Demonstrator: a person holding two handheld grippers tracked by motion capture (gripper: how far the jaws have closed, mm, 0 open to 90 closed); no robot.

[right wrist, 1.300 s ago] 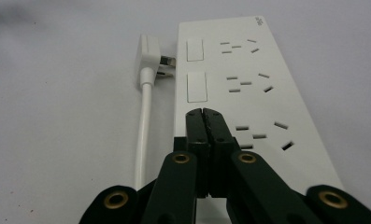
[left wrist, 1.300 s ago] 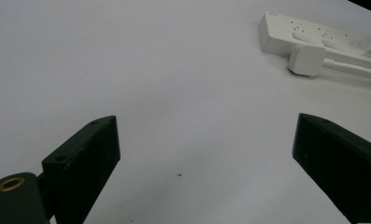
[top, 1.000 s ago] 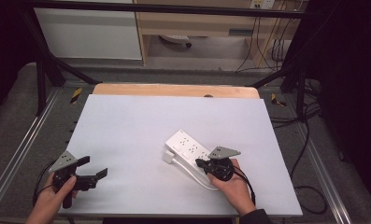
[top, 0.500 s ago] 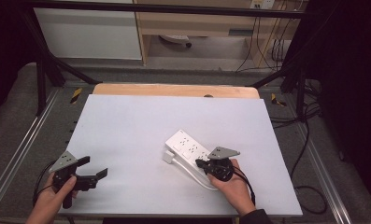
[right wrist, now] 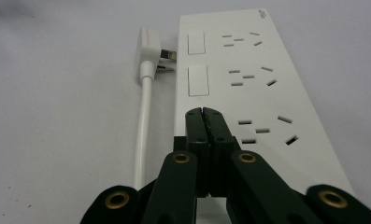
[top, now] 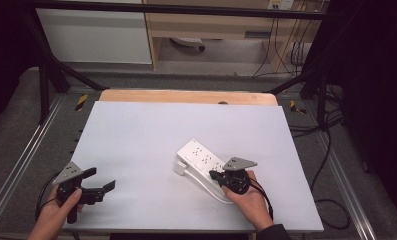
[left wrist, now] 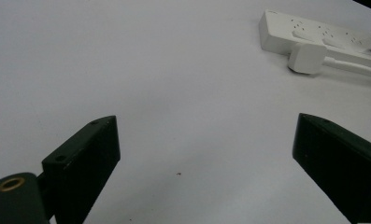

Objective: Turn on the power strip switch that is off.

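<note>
Power strip [right wrist: 248,84] partly hidden by closed right hand-held gripper [right wrist: 204,112], contact unclear

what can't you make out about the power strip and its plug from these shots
- Near end of the power strip, right gripper view: covered by the shut right gripper, so any third switch is hidden.
- Whether the jaw tips touch the strip: cannot tell.
- Plug prongs: partly hidden beside the strip.
- Cord, high view: its end passes under the hand.
- Strip's far end, left gripper view: cut off by the edge.
</note>
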